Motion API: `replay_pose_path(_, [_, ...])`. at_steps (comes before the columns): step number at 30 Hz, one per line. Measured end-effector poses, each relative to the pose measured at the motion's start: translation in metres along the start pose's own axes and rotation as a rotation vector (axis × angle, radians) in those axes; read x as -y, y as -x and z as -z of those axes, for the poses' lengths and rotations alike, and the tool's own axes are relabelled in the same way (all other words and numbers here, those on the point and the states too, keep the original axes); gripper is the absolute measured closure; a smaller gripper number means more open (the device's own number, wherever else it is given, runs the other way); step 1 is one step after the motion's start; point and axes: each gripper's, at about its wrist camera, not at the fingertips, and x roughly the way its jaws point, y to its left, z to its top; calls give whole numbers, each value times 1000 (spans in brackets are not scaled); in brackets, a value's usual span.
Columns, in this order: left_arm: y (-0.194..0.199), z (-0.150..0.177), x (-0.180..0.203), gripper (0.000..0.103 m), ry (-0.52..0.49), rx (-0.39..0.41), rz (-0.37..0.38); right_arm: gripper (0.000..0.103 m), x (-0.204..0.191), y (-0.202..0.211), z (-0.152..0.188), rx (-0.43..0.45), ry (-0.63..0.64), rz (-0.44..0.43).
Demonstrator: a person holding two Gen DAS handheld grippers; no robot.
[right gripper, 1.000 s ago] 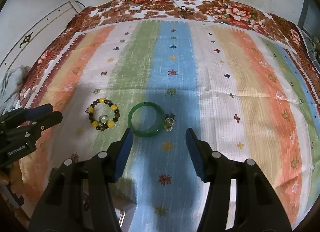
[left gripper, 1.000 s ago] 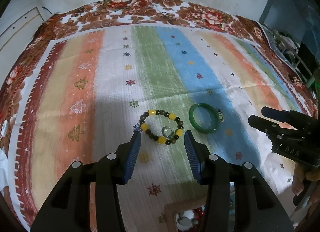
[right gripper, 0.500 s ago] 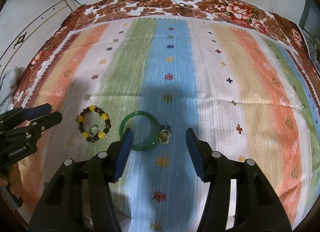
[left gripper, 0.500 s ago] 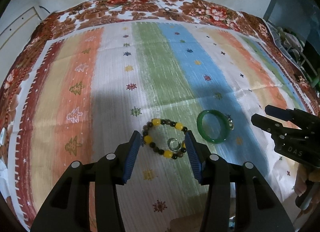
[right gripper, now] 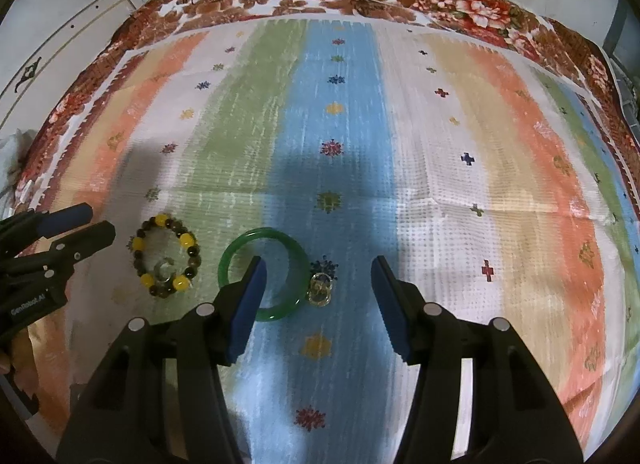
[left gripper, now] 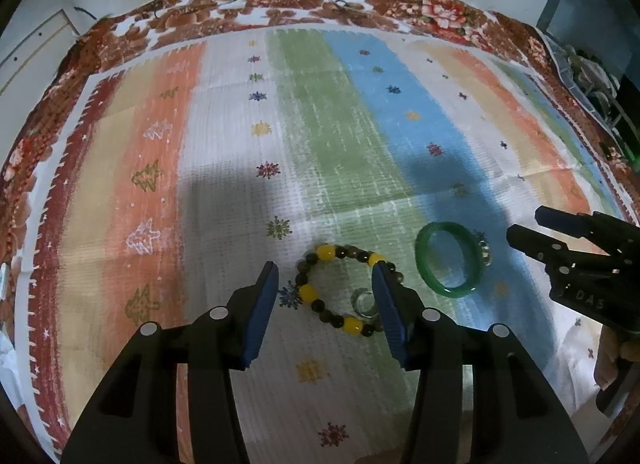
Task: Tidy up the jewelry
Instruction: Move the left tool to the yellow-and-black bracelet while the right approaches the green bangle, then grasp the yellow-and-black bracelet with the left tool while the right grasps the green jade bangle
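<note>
Jewelry sits on the striped cloth [right gripper: 440, 168]: bead bracelet [left gripper: 340, 292], green bangle [right gripper: 262, 274], and a small ring [right gripper: 319, 289] just beside the bangle's right edge. A clear ring [left gripper: 363, 303] lies inside the bead loop. We see the left gripper [left gripper: 325, 282] over the bead bracelet with jaws opening; the beads show between the blue pads, not pinched as far as we can tell, since the right pad hides part of the loop. Right gripper [right gripper: 316, 278] is partly open and holds nothing: the small ring lies in the gap between the pads and the left pad overlaps the bangle in view. Contact with the cloth is unclear from either wrist view.
</note>
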Motion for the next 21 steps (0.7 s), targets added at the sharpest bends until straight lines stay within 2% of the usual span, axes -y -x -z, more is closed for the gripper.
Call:
replay_pose_path(11, [-35, -2, -10, 54, 5, -76, -27, 48, -2, -31, -8, -70, 21, -3])
replay_pose_path(21, [-51, -1, -14, 53, -7, -110, -39, 48, -2, -57, -12, -115, 45, 24])
